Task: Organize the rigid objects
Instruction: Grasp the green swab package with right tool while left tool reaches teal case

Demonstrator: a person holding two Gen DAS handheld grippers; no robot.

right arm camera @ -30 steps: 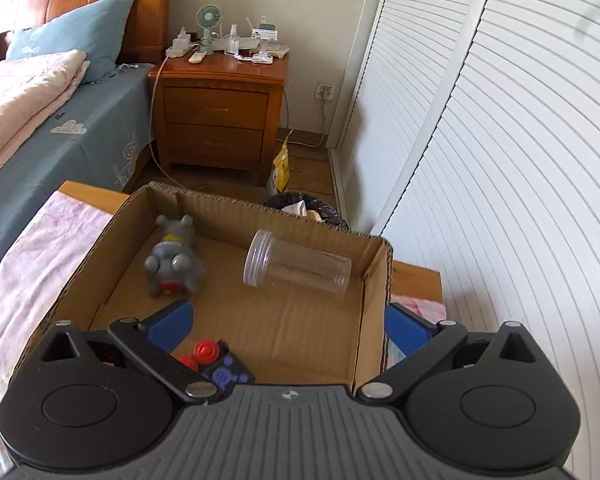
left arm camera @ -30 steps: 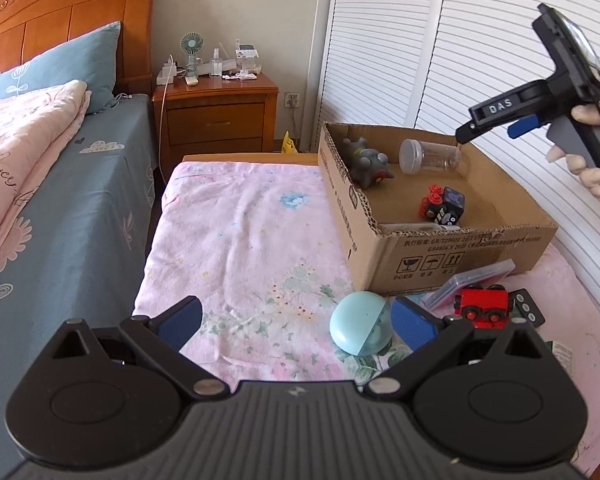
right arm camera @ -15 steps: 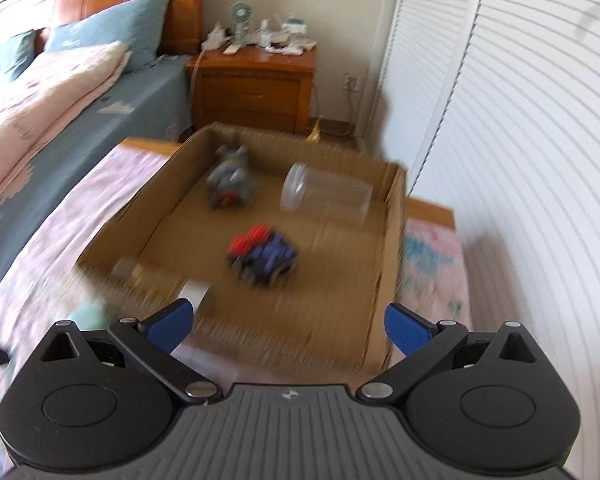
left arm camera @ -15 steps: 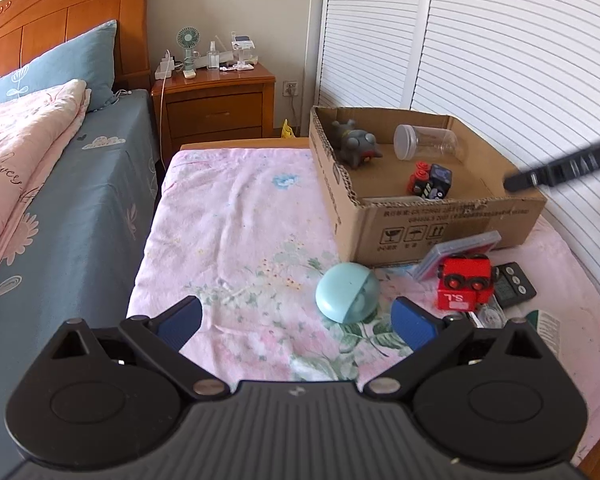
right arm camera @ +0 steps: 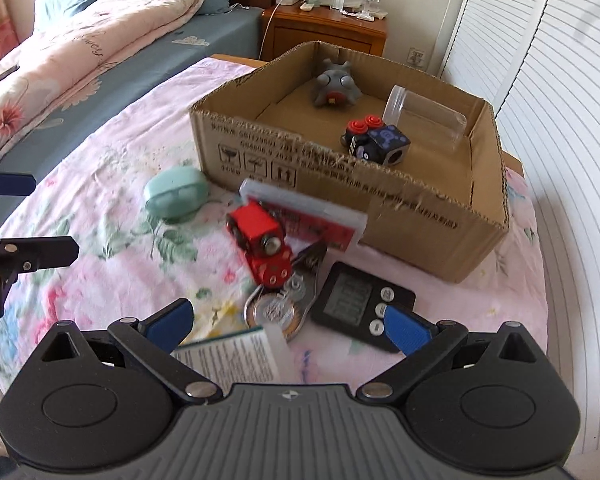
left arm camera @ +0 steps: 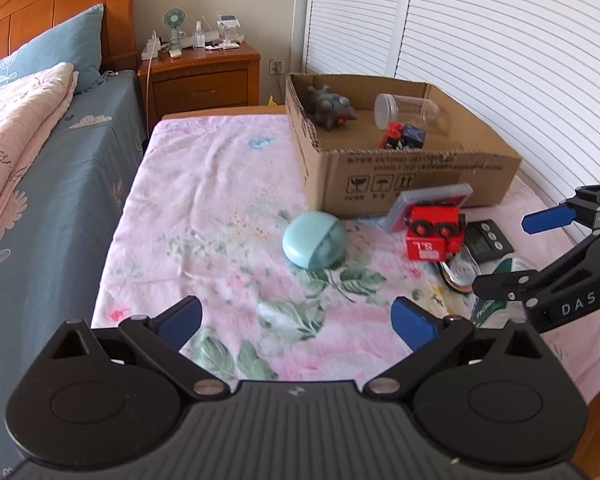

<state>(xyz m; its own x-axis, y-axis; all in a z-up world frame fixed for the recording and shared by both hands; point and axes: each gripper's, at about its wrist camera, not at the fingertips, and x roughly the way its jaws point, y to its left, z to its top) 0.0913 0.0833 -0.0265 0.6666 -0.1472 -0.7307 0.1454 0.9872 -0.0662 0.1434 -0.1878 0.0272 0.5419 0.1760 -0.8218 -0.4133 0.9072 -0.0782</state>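
Observation:
An open cardboard box [right arm camera: 432,216] [left arm camera: 420,172] on the pink floral cloth holds a grey toy [right arm camera: 334,84], a clear jar [right arm camera: 424,114] and a black cube toy [right arm camera: 376,142]. In front of it lie a teal round case [left arm camera: 314,234] [right arm camera: 176,196], a red toy train [right arm camera: 262,242] [left arm camera: 432,232], a flat card case [right arm camera: 312,216], a black timer [right arm camera: 356,294], a round metal piece [right arm camera: 276,312] and a small printed box [right arm camera: 236,354]. My right gripper [right arm camera: 286,326] is open, hovering over the printed box and metal piece. My left gripper [left arm camera: 296,322] is open and empty, short of the teal case.
A bed with blue sheet and pink quilt [right arm camera: 80,44] lies to the left. A wooden nightstand [left arm camera: 198,76] with a small fan stands at the back. White slatted doors [left arm camera: 480,40] run along the right. The cloth's edge drops off at left.
My right gripper has pulled back from over the box and dropped down to the loose items in front of it. My left gripper has drawn back and tilted, widening its view.

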